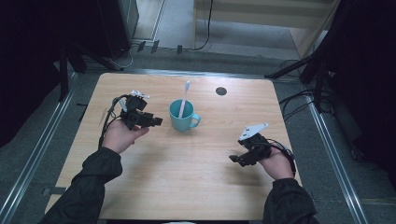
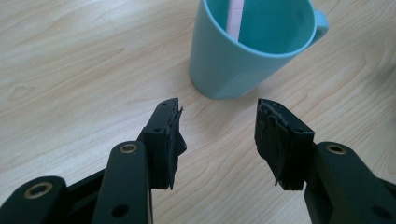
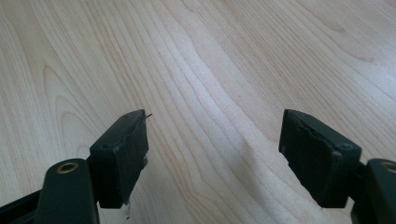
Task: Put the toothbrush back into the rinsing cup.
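Item 1, right gripper (image 1: 235, 159): held low at about 5 o'clock on the table, jaws spread wide with nothing between them (its own view looks down on bare wood grain (image 3: 205, 84)). It sits well apart from the work and seems to be idle.

Item 2, left gripper (image 1: 159, 121): at about 9 o'clock from the table's centre, jaws parted and empty, aimed at the mug.

Item 3, turquoise mug (image 1: 183, 116): upright near the table's middle, handle turned toward 3 o'clock, just beyond the left gripper's tips (image 2: 218, 122). A pale pink toothbrush (image 1: 185, 99) stands in it, leaning toward 12 o'clock, head above the rim.

Handling note: the step in hand looks like a reach for the mug or the brush. For the mug, I would take the near wall between the jaws and close squarely, since the wall tapers and looks smooth. For the brush, I would rise above the rim first and pinch the stem.

Item 4, wooden table (image 1: 154, 186): light grain, with a dark round cable hole (image 1: 221, 91) at 1 o'clock.

Item 5, room: grey floor, metal rails either side, cables and dark stands beyond the far edge.
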`<action>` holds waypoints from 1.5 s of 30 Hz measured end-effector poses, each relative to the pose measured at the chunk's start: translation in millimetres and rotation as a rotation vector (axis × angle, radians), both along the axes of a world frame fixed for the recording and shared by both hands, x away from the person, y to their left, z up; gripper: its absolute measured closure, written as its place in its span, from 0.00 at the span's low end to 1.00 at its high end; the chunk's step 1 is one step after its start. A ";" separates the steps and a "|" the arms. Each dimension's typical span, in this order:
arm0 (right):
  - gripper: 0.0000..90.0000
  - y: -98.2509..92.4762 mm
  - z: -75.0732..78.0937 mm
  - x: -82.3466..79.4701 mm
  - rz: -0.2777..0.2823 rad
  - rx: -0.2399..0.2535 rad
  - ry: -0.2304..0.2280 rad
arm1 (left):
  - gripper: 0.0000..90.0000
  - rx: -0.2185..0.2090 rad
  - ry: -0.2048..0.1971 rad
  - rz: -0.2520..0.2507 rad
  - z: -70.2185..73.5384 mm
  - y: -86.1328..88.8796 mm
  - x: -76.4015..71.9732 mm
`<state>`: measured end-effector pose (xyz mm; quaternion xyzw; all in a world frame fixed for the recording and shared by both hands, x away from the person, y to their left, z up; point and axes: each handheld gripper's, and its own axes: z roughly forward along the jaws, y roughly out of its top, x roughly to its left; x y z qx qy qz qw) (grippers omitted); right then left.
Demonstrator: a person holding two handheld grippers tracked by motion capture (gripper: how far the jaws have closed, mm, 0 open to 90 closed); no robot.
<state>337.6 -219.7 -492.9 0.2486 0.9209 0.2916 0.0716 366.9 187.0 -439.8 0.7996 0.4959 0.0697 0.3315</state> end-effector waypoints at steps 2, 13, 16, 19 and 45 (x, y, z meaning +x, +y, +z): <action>0.26 0.8 -0.4 0.6 0.001 -0.001 0.001 | 0.55 0.000 0.007 0.005 -2.8 2.9 -2.7; 0.26 5.9 -0.3 4.3 0.008 -0.001 0.004 | 0.53 0.009 0.030 0.033 -16.9 20.7 -19.0; 0.26 7.9 0.0 5.7 0.015 0.000 0.005 | 0.53 0.012 0.036 0.042 -20.6 25.9 -23.0; 0.26 9.9 0.2 6.9 0.021 -0.001 0.007 | 0.52 0.007 0.041 0.051 -24.3 31.0 -27.3; 0.26 15.7 0.0 12.0 0.036 -0.008 0.014 | 0.47 0.026 0.072 0.098 -41.1 69.6 -46.1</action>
